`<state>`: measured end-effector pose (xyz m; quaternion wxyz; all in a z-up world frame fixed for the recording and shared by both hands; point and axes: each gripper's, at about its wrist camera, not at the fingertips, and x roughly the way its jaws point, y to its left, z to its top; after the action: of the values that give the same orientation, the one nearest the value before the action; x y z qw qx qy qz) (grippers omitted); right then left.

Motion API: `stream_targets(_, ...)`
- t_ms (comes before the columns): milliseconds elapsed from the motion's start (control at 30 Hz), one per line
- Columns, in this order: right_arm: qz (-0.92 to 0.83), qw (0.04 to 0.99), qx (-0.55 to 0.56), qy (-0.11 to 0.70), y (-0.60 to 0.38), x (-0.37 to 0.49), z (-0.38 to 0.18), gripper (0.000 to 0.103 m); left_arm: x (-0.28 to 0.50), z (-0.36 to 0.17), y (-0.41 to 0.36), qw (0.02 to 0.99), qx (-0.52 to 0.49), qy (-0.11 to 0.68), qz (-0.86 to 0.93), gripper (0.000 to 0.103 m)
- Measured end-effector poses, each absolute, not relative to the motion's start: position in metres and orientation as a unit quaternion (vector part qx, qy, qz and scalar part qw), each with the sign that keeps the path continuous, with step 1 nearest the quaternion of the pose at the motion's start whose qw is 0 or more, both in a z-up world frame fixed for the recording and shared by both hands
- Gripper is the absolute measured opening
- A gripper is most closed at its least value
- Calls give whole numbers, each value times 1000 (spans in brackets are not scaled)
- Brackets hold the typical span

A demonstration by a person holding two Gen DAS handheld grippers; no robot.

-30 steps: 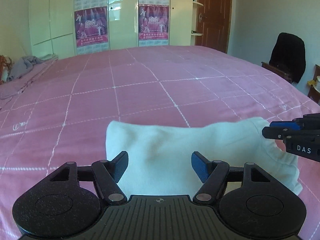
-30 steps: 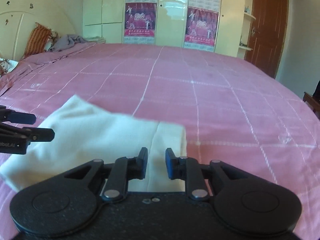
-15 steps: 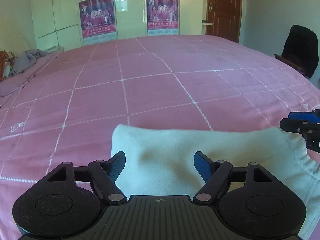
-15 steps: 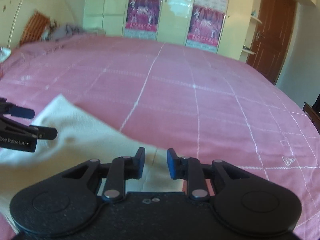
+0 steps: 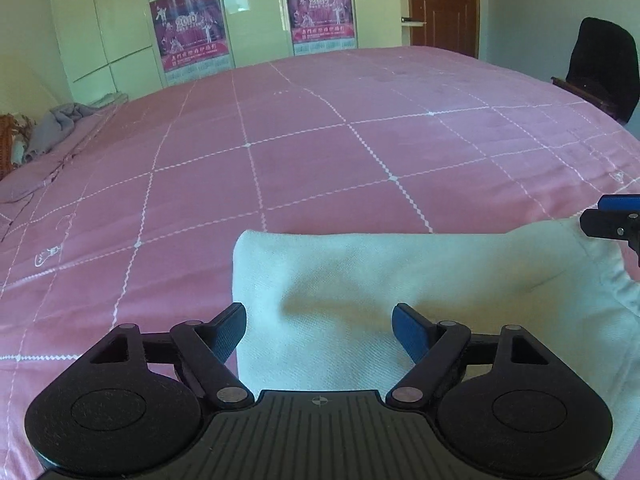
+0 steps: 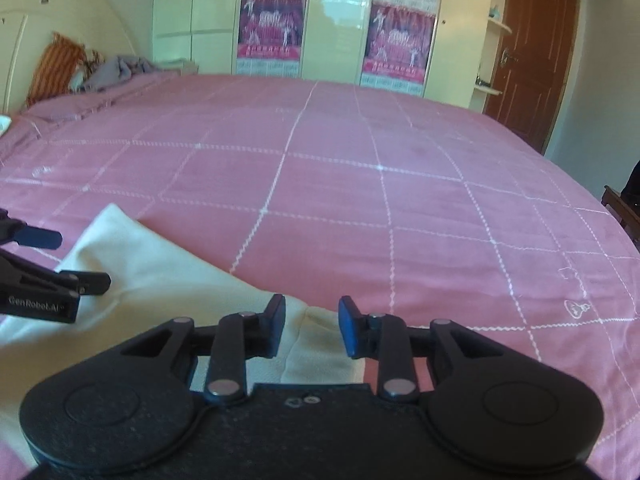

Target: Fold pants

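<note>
On the bed, near its front edge, the pants lie as a flat, folded pale-cream slab, directly ahead of both grippers. Left gripper: its fingers stand wide and are opening, straddling the slab's left part with cloth between them but unpressed. Right gripper: its fingers are narrowly parted and opening over the right end, where a seam or hem runs between them; nothing is pinched. Expect the pants to handle as light, soft and limp: the twill-like weave looks matte and grippy, not slippery, and will sag and crease wherever it is unsupported. You judge the best holds to be the corners and the thicker hemmed edge at the right end, taking all layers together so the stack does not shear. The bedspread is pink, velvety, with a stitched white diamond grid, and would probably drag on cloth slid across it; lifting seems better than pulling.
</note>
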<state>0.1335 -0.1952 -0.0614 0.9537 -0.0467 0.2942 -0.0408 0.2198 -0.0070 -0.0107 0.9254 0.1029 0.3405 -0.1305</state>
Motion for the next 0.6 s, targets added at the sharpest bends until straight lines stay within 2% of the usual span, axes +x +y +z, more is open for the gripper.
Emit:
stream_targets(133,-43,956,-34,289,-197,111,-61,29,204,-12,-6,927,109,336,-128,80)
stream_targets(267,-51,932,-45,357,-198,120,-94,31,204,-35,-6,915,106,366,-132,80)
stream_targets(600,-44,956,-19,291,-197,77,-61,34,158,-10,4,927,106,337,-127,80)
